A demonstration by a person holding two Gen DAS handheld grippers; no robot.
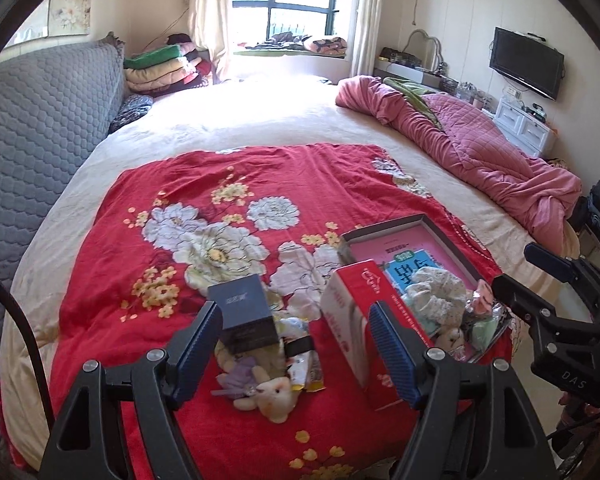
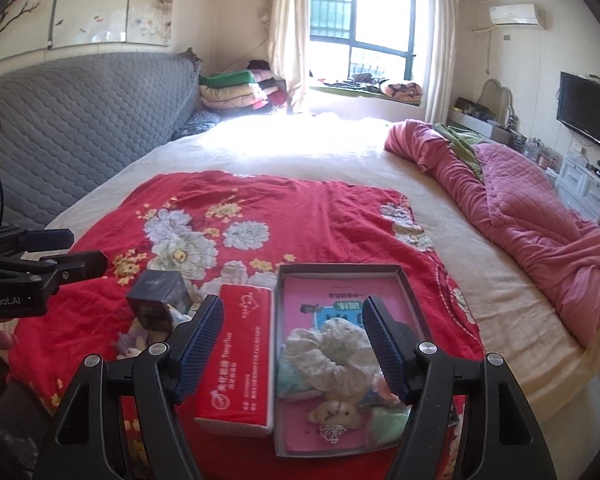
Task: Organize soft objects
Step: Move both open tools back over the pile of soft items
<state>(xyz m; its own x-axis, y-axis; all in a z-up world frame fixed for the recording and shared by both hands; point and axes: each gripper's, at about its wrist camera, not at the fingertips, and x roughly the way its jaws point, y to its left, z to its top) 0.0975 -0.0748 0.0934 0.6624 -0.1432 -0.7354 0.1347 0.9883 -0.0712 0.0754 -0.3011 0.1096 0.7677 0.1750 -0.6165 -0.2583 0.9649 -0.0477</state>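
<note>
I see both tools hovering over the red floral blanket (image 1: 204, 184) on the bed: my left hand-held gripper (image 1: 296, 344) gapes wide and empty above a small plush bunny (image 1: 274, 396) and a dark box (image 1: 246, 312), and my right hand-held gripper (image 2: 294, 348) is equally wide, holding nothing. The soft things, a scrunchie (image 2: 336, 356) and a tiny teddy (image 2: 334, 414), lie in the shallow tray (image 2: 342, 270) near the right, with a red tissue box (image 2: 236, 360) just left of it.

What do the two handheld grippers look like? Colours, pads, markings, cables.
Both match: the left gripper and right gripper have matte black forked frames with silver pivot screws and two fingers faced with ribbed blue pads. Seen side-on, the right body reads "DAS" and the left body "nRobot.AI", its start cut off. A black cable loops beside the left one.
</note>
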